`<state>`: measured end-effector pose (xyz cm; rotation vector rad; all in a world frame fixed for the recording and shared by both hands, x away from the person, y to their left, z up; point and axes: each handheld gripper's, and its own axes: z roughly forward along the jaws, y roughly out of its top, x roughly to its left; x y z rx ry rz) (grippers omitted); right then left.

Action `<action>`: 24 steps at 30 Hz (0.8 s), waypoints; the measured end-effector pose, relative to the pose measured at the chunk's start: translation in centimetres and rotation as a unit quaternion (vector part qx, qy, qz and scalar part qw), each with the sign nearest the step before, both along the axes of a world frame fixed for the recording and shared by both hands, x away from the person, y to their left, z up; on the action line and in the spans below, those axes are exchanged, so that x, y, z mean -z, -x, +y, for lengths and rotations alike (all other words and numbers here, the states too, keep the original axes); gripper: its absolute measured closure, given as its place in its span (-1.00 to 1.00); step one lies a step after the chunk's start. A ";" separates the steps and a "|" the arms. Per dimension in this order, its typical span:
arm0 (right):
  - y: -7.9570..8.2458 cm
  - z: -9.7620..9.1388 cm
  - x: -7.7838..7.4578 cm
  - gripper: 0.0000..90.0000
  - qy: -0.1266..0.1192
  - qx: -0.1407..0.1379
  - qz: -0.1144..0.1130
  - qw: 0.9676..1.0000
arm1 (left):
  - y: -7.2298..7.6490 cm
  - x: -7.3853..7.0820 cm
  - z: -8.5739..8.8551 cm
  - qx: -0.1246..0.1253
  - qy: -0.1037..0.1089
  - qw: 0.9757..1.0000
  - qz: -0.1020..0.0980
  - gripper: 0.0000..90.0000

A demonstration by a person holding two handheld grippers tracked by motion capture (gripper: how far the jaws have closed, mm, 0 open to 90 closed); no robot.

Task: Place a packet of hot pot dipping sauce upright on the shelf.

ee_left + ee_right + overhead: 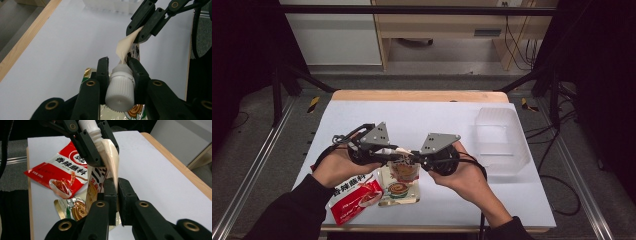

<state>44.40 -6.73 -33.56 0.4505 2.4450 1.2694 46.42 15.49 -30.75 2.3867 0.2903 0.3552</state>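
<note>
Spout pouch held above the table: left gripper clamped on its white cap, right gripper pinching the pouch edge just beside, cap axis running between them.

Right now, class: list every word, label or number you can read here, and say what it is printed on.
"香辣蘸料": large white characters on the red packet.
Small print beneath them: too small to read.
Spouted pouch: dark characters, folded and blurred, unreadable.
Gold sachet: swirl picture, no legible text.
</note>
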 end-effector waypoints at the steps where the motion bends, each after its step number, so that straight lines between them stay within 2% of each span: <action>1: 0.0 0.0 0.0 0.91 0.002 -0.001 0.001 1.000 | 0.0 0.0 0.0 0.000 -0.002 1.000 -0.001 0.62; 6: 0.0 -0.1 -0.1 0.83 0.010 -0.001 0.006 1.000 | 0.1 -0.1 -0.3 0.005 -0.009 1.000 -0.003 0.62; 10: -0.2 -0.2 -0.4 0.58 0.015 0.001 0.010 1.000 | 0.1 0.1 -0.5 0.008 -0.021 1.000 -0.007 0.62; 12: -0.3 -0.2 -0.6 0.36 0.029 0.001 0.006 1.000 | 0.1 0.2 -0.5 0.010 -0.024 1.000 -0.006 0.62; 17: -0.4 0.2 -0.8 0.03 0.061 -0.008 0.004 0.998 | 0.3 0.2 -0.6 0.016 -0.028 0.999 -0.007 0.62; 24: -0.9 0.9 -1.4 -0.14 0.105 -0.034 0.008 0.994 | 0.4 0.4 -0.6 0.024 -0.040 0.999 -0.011 0.62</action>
